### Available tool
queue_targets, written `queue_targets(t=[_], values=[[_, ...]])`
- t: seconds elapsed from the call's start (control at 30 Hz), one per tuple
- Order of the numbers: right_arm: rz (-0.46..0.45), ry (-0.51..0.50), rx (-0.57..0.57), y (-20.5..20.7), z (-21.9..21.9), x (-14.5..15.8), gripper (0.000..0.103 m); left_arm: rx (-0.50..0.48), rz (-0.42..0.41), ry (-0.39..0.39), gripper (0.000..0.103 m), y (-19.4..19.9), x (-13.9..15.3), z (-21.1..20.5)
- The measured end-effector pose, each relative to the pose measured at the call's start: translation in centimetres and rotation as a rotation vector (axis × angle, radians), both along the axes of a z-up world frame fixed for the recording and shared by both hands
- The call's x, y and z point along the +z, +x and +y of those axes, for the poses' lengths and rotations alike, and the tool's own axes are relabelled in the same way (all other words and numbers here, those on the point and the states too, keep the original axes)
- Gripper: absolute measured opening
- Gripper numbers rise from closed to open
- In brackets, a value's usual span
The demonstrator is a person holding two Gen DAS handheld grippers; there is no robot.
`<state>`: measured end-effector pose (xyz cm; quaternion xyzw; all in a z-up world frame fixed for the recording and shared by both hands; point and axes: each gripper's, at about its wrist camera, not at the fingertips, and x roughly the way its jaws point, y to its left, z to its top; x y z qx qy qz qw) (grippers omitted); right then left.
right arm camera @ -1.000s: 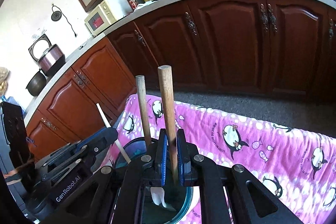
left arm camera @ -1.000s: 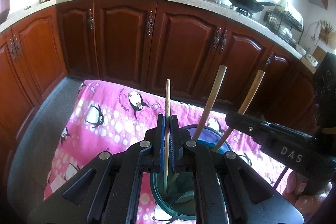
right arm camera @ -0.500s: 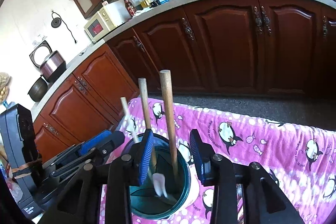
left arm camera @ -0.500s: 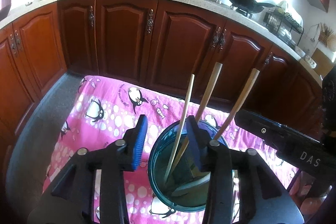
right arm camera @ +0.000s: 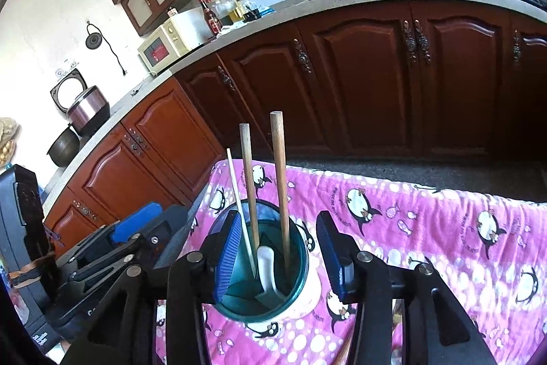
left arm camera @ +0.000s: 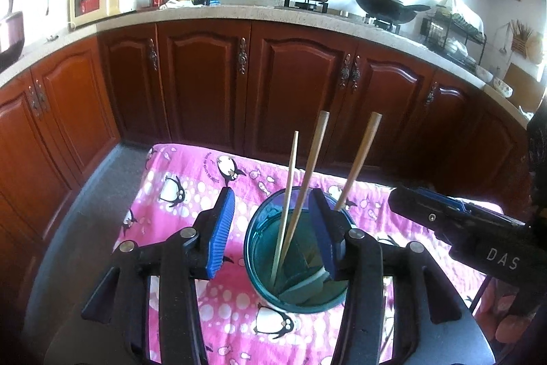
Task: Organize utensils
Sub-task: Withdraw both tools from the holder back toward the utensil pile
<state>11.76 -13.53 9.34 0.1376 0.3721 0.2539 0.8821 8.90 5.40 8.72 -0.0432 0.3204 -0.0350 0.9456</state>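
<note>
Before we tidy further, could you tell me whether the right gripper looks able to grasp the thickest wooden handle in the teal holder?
Probably yes: the right gripper is open, the thickest wooden handle stands between its pads, nothing blocking.

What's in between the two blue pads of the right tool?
In the right wrist view, the teal cup sits between the right tool's open pads, holding three wooden sticks, untouched.

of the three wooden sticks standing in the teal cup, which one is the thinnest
The pale stick, leftmost in the teal cup. It is slimmer and lighter than the two browner, thicker handles beside it.
</note>
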Motion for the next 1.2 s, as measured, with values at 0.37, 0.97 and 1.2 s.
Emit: queue_targets(t=[0.37, 0.97, 1.2], values=[[-0.015, -0.038, -0.026, -4.0, -1.5, 0.5, 0.044, -0.046, -0.020, 0.024, 0.058, -3.9, 0.9, -1.9], [0.000, -0.109, -0.134, -11.4, -9.1, -2.1, 0.058, -0.171, 0.038, 0.034, 0.058, -8.9, -1.2, -7.7], [0.074, -0.102, -0.200, -12.9, -13.0, -5.3, 0.058, -0.191, 0.109, -0.004, 0.058, -9.3, -3.0, -8.1]])
